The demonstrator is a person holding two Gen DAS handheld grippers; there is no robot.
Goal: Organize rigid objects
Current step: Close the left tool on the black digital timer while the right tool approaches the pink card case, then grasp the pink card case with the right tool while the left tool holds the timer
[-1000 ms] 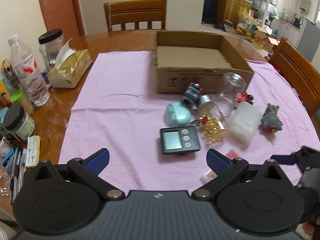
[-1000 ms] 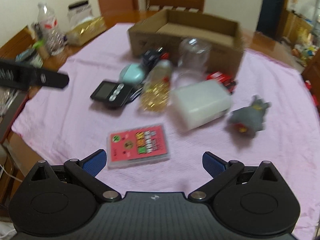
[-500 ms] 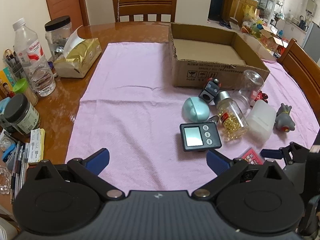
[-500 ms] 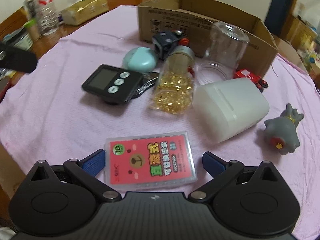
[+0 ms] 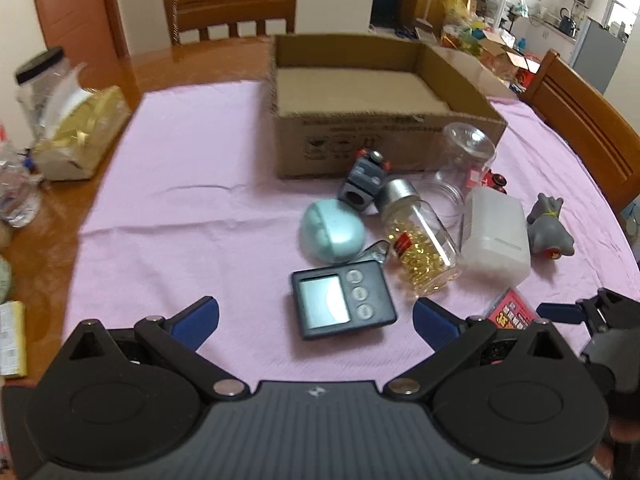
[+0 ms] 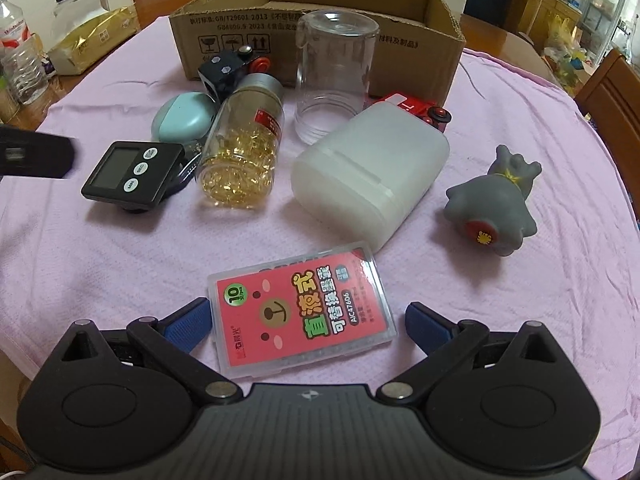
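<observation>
Right gripper (image 6: 306,318): jaws spread wide, nothing held. The pink-labelled clear case (image 6: 301,309) lies flat on the pink cloth (image 6: 500,292) directly between its two blue fingertips, touching neither that I can see.

Ahead of the case, a white translucent box (image 6: 370,174). To the right of that, a grey toy figure (image 6: 494,204) on its side. Ahead and left: a bottle of yellow capsules (image 6: 242,148) lying down, a black digital timer (image 6: 134,172), a teal rounded case (image 6: 182,116). Further ahead, an inverted clear jar (image 6: 334,76), a dark cube-shaped block (image 6: 224,70), a red toy car (image 6: 416,106) partly hidden, then the open cardboard box (image 6: 400,46), empty as far as visible.

Left gripper (image 5: 316,318): jaws also wide apart, empty, hovering over the cloth with the timer (image 5: 344,304) just ahead between its fingertips. Its view is slightly blurred.

Far left on the tabletop (image 5: 44,248): a gold tissue pack (image 5: 80,136).
</observation>
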